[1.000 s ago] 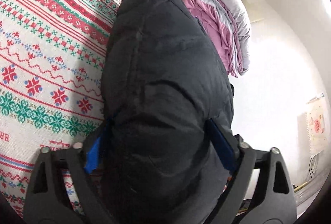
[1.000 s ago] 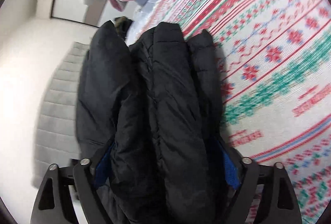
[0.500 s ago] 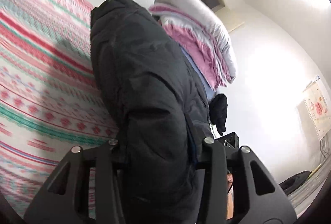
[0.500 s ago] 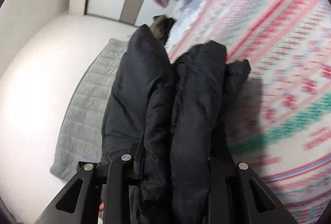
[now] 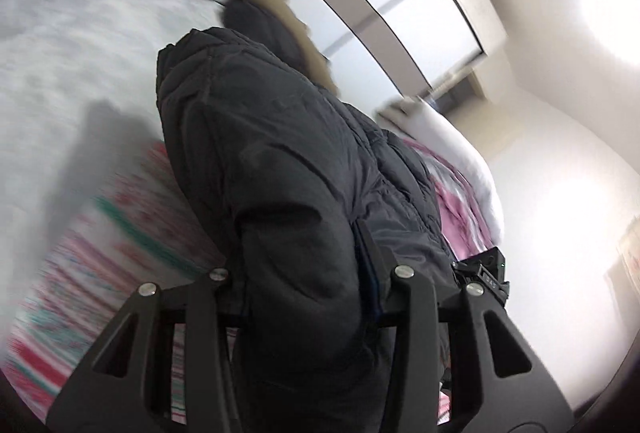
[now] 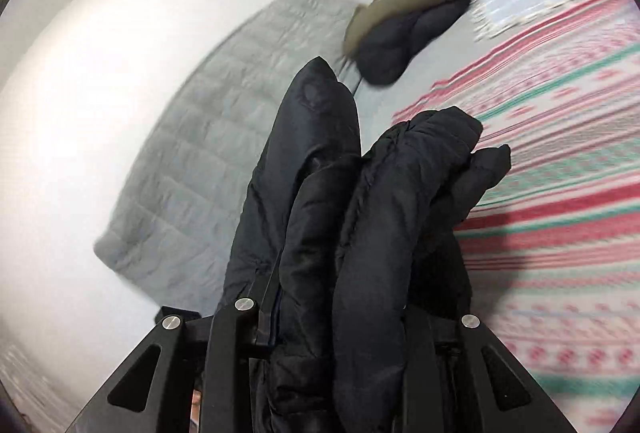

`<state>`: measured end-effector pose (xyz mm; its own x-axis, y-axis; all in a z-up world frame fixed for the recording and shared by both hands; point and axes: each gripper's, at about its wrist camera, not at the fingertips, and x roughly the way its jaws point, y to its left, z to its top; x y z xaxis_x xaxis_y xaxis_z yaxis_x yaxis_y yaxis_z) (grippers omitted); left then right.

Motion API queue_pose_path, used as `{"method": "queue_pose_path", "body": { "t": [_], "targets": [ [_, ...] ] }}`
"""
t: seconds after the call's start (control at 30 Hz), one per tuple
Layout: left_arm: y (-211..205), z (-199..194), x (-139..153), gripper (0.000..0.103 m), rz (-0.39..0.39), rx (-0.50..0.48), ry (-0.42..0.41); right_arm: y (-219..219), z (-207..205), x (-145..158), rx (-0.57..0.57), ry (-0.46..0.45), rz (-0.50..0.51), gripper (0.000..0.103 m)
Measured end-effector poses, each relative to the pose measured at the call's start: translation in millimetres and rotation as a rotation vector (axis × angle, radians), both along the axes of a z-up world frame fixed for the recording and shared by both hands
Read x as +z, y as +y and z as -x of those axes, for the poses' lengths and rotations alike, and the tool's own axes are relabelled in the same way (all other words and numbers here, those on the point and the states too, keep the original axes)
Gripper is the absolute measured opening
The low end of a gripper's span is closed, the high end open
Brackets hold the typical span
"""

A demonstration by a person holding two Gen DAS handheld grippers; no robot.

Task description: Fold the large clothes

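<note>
Both hand-held grippers, left (image 5: 304, 297) and right (image 6: 340, 317), clamp bunched folds of the coat (image 5: 280, 153), lifting it above the bed (image 6: 560, 193) for folding.

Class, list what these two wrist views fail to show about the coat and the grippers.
- Left gripper fingertips, left wrist view: buried in the black coat.
- Right gripper fingertips, right wrist view: likewise.
- Patterned blanket: motion-blurred.
- Coat's lower part: cut off below, both views.
</note>
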<state>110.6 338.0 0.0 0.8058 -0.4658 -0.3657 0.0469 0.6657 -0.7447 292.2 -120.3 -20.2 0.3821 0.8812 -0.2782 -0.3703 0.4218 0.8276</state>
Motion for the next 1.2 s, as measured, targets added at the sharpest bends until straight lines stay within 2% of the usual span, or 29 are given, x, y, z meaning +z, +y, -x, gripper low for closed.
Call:
{"method": "queue_pose_path", "body": {
  "t": [0.1, 0.17, 0.23, 0.27, 0.33, 0.37, 0.47, 0.53, 0.67, 0.73, 0.87, 0.97, 1.13, 1.2],
  "targets": [
    [28, -2, -17, 0.047, -0.052, 0.095, 0.041, 41, -17, -17, 0.027, 0.033, 0.068, 0.030],
    [42, -9, -43, 0.056, -0.067, 0.174, 0.127, 65, -24, -41, 0.038, 0.073, 0.147, 0.032],
    [54, -10, -68, 0.065, -0.036, 0.208, 0.187, 77, -29, -67, 0.044, 0.121, 0.229, 0.043],
    [61, -9, -78, 0.068, 0.013, 0.215, 0.193, 82, -29, -76, 0.046, 0.136, 0.237, 0.052],
    [67, -4, -76, 0.068, 0.038, 0.235, 0.207, 77, -28, -84, 0.038, 0.151, 0.222, 0.054],
    [67, -1, -72, 0.069, 0.018, 0.252, 0.207, 71, -26, -84, 0.030, 0.157, 0.217, 0.055],
    [57, 5, -49, 0.077, -0.078, 0.305, 0.215, 53, -17, -73, 0.002, 0.172, 0.246, 0.056],
    [51, 13, -40, 0.079, -0.133, 0.322, 0.242, 41, -4, -60, -0.018, 0.148, 0.280, 0.058],
    [20, 22, -18, 0.086, -0.292, 0.311, 0.304, 17, 41, -21, -0.080, 0.072, 0.362, 0.072],
    [3, 32, -12, 0.089, -0.370, 0.273, 0.316, 7, 63, -9, -0.113, 0.036, 0.408, 0.078],
    [-24, 51, -10, 0.093, -0.448, 0.214, 0.368, 11, 99, 15, -0.161, -0.030, 0.520, 0.083],
    [-47, 69, -8, 0.102, -0.526, 0.176, 0.410, 14, 127, 23, -0.176, -0.063, 0.622, 0.086],
    [-75, 103, -15, 0.102, -0.655, 0.221, 0.447, 27, 169, 28, -0.210, -0.103, 0.750, 0.092],
    [-86, 114, -19, 0.102, -0.660, 0.237, 0.448, 35, 180, 26, -0.211, -0.130, 0.773, 0.094]
  ]
}}
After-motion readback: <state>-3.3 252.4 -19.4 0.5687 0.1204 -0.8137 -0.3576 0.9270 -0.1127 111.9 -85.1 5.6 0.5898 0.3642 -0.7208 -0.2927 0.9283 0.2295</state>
